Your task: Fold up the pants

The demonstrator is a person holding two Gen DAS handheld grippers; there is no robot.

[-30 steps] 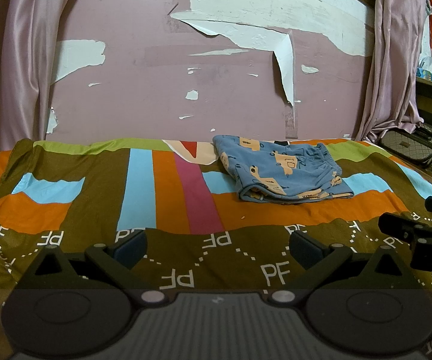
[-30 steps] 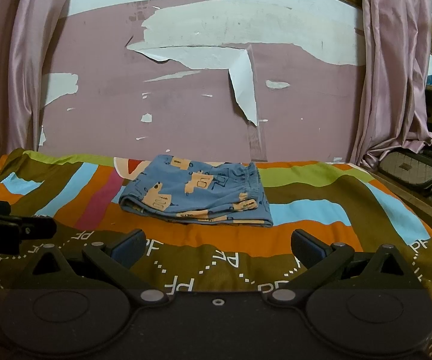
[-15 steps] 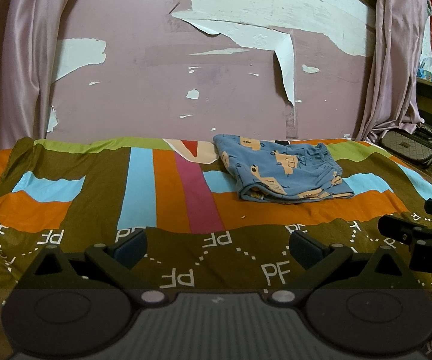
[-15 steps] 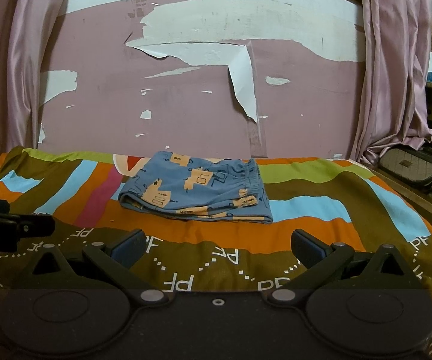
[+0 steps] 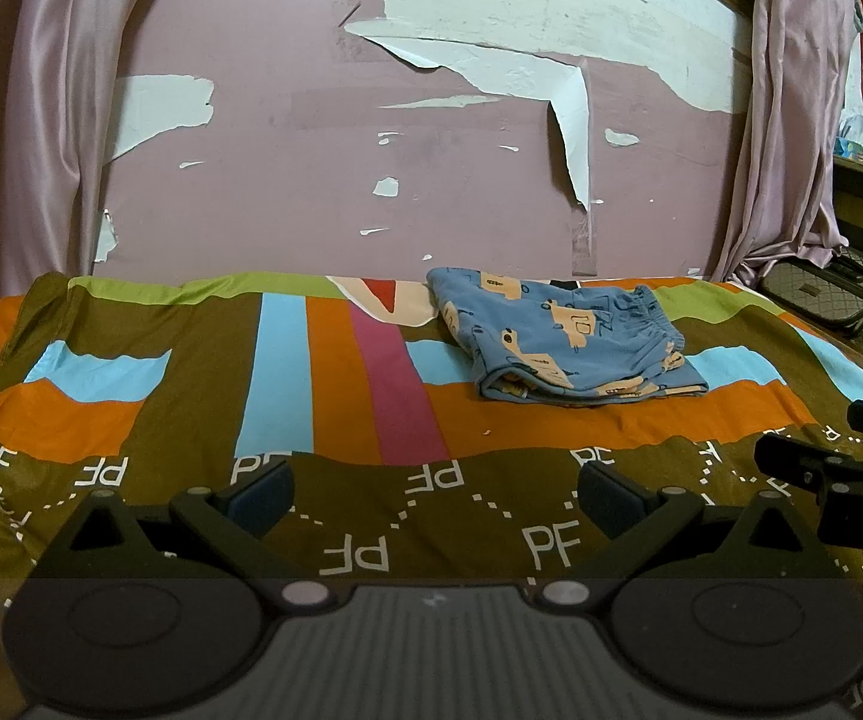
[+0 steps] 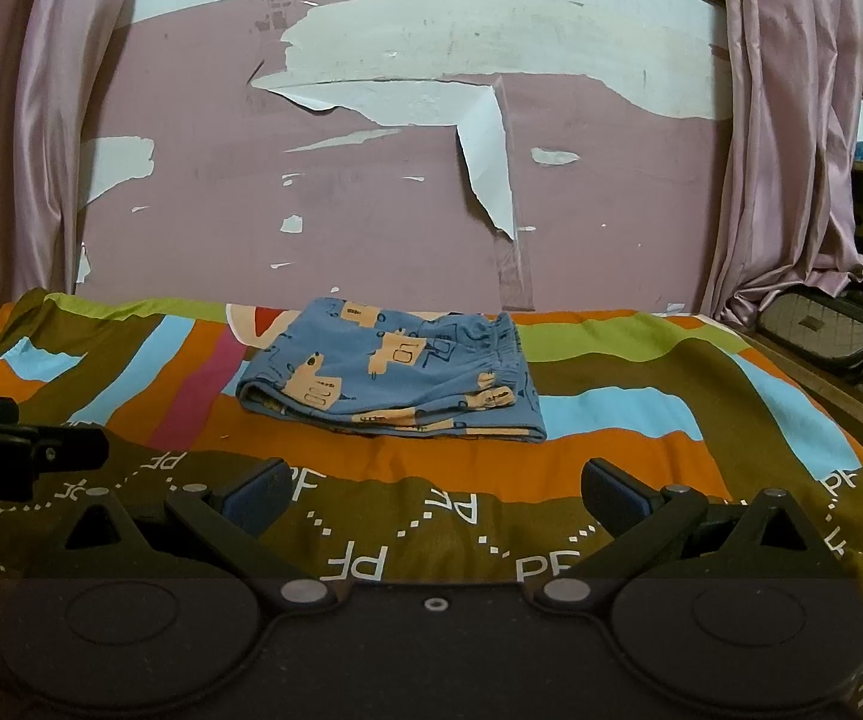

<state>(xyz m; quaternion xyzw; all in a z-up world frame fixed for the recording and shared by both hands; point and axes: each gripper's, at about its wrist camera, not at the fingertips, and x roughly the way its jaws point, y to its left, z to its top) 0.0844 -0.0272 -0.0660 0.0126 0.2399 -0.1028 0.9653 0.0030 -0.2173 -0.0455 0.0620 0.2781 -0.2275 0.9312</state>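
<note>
Folded blue pants (image 5: 569, 339) w/ tan cartoon print are lying on the bed (image 5: 335, 384), near its far edge by the peeling pink wall (image 5: 323, 138). Left tongs (image 5: 434, 495) are hovering low over the striped bedspread at the near side, jaws wide apart, gripping nothing. Right tongs (image 6: 434, 492) are doing likewise, also spread apart & empty, w/ the pants well ahead of both. Pink curtains (image 6: 785, 120) are hanging either side. A patterned bag (image 6: 833, 330) is sitting at right; contents can't be made out.
</note>
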